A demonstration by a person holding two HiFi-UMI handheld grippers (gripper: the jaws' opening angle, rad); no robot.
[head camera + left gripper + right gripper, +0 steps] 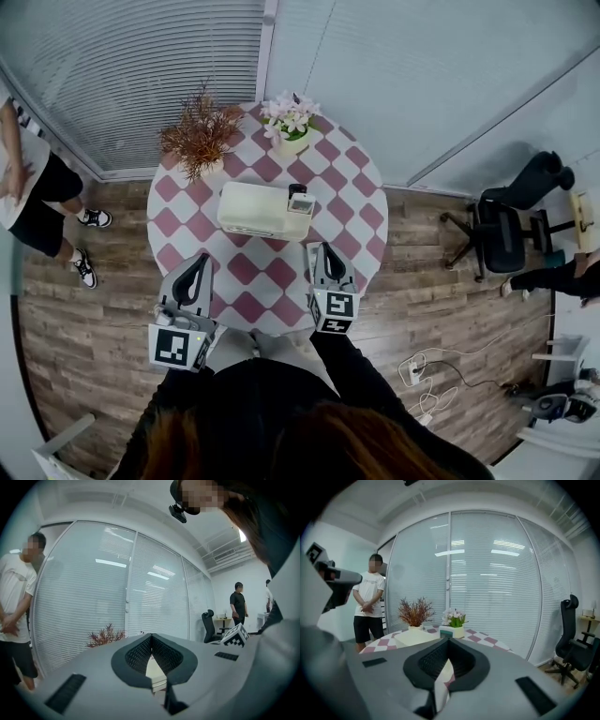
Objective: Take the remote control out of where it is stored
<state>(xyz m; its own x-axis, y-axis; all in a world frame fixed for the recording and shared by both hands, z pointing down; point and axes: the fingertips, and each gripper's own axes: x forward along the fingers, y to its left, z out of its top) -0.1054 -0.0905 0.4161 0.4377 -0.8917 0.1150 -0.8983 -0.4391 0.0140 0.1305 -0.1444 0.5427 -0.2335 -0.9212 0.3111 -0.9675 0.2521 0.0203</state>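
Both grippers hover over the near edge of the round table (356,202), and neither holds anything. The left gripper (200,262) has its jaws pressed together with nothing between them; the right gripper (328,251) is likewise closed and empty. Both point toward the cream box (251,208) in the middle of the checked cloth.

The remote (300,199) looks to be the dark thing with a pale top standing upright at the box's right end, apparently in a slot there; whether it sits inside the box or only against it I cannot tell. It is well apart from both grippers, so the task is not yet begun in earnest.

What may go wrong, as I judge it:
- The right jaws are closed, so they must spread before the reach; arriving closed would push the remote deeper or tip it over
- The box looks light, and a snug slot could drag it along or lift it with the remote unless the left gripper steadies it
- The flower pot (291,139) stands just behind the remote, and an overshoot could knock it
- The dried plant (199,141) is near the box's far left corner, so a left gripper coming in high could brush its twigs
- A smooth, narrow remote pinched near its top may slip or swing

A person (28,183) stands at the left, clear of the table
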